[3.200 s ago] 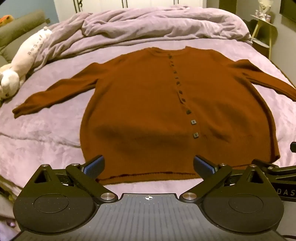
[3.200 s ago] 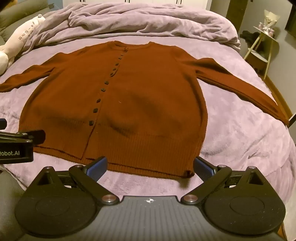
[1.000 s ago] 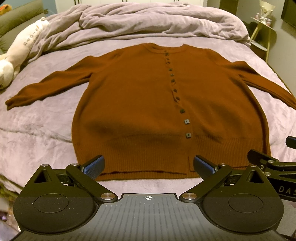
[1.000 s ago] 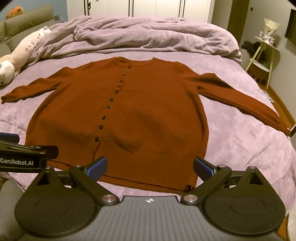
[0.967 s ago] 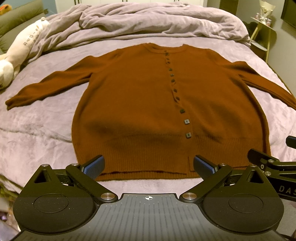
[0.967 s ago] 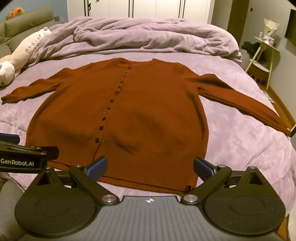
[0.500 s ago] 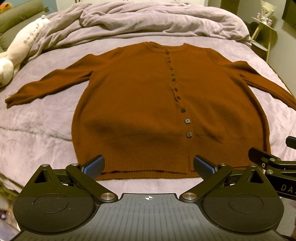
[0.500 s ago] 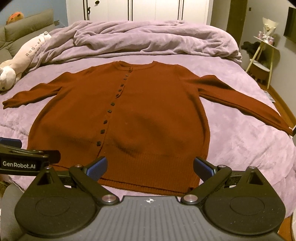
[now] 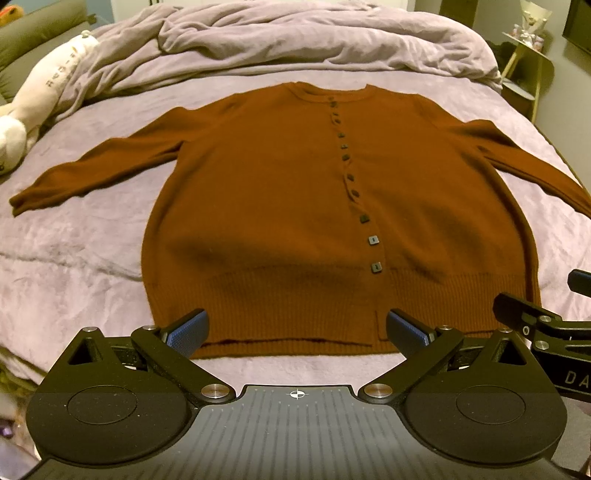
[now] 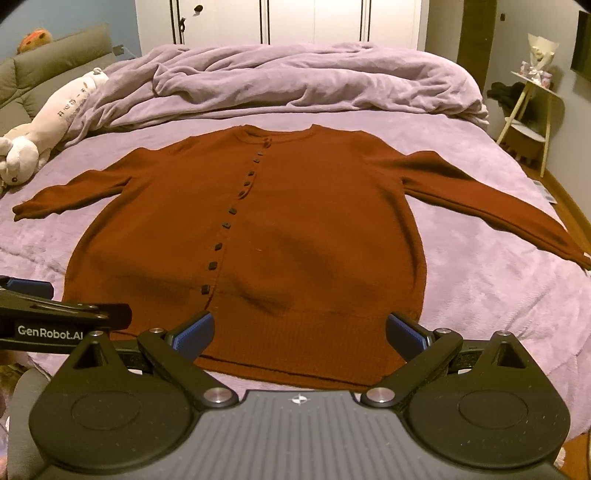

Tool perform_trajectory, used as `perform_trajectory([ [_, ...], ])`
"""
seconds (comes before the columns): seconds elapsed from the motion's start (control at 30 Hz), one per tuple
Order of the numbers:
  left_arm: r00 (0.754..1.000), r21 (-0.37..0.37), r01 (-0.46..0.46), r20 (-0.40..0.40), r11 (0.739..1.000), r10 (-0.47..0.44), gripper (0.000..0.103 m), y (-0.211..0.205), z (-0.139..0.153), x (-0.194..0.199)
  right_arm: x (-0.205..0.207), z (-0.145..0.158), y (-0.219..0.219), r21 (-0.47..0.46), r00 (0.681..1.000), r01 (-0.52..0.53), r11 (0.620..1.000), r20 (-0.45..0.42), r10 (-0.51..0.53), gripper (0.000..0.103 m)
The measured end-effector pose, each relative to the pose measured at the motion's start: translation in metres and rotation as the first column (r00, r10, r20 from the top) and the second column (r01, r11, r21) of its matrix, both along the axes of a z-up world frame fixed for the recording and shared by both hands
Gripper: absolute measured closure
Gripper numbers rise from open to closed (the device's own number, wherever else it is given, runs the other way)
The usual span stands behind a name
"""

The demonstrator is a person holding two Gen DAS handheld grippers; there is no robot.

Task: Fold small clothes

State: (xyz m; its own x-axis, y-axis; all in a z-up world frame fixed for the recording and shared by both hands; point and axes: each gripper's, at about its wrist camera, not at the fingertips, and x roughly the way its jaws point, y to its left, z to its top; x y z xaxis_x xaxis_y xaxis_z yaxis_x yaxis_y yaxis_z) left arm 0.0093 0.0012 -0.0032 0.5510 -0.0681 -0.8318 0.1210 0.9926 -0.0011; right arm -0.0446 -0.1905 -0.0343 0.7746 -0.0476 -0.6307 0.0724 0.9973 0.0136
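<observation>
A rust-brown buttoned cardigan [image 9: 280, 206] lies flat and face up on the bed, sleeves spread out to both sides. It also shows in the right wrist view [image 10: 295, 221]. My left gripper [image 9: 297, 330] is open and empty, held just short of the cardigan's hem. My right gripper [image 10: 299, 332] is open and empty, over the hem's right part. The left gripper shows in the right wrist view [image 10: 66, 317] at the left edge. The right gripper shows in the left wrist view [image 9: 539, 325] at the right edge.
The bed [image 9: 74, 258] has a lilac sheet. A crumpled lilac duvet [image 10: 295, 81] lies at its far end. A white plush toy [image 10: 44, 122] lies at the far left. A small side table [image 10: 532, 107] stands at the right, a wardrobe [image 10: 295, 22] behind.
Both grippers have drawn back and risen a little, so more of the cardigan and room shows. The cardigan has not moved. Both grippers stay open.
</observation>
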Motion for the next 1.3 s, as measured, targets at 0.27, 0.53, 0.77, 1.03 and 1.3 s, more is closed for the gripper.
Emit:
perform_trajectory([
  [0.27,1.0,-0.005,-0.003,-0.009,1.0,0.003,0.0,0.0,-0.001,0.002,0.0,0.0,-0.003,0.014,1.0,0.011,1.0,0.0,-0.011,0.004],
  [0.53,1.0,-0.008,-0.004,-0.017,1.0,0.004,0.0,-0.001,-0.003,0.002,0.0,-0.001,-0.007,0.043,1.0,0.019,0.999,0.002,-0.019,0.004],
  [0.77,1.0,-0.015,-0.007,-0.023,1.0,0.007,0.0,0.0,-0.006,0.004,0.002,-0.004,-0.012,0.079,1.0,0.011,0.997,-0.013,-0.01,0.004],
  [1.03,0.999,-0.024,-0.003,-0.034,1.0,0.002,0.0,-0.002,-0.012,0.006,0.008,-0.012,-0.019,0.12,0.998,0.025,0.992,-0.061,-0.017,0.004],
  [1.3,0.999,-0.069,0.006,-0.051,0.998,-0.009,0.0,-0.006,-0.022,0.011,0.008,-0.023,-0.028,0.181,0.998,0.004,0.983,-0.057,0.006,0.004],
])
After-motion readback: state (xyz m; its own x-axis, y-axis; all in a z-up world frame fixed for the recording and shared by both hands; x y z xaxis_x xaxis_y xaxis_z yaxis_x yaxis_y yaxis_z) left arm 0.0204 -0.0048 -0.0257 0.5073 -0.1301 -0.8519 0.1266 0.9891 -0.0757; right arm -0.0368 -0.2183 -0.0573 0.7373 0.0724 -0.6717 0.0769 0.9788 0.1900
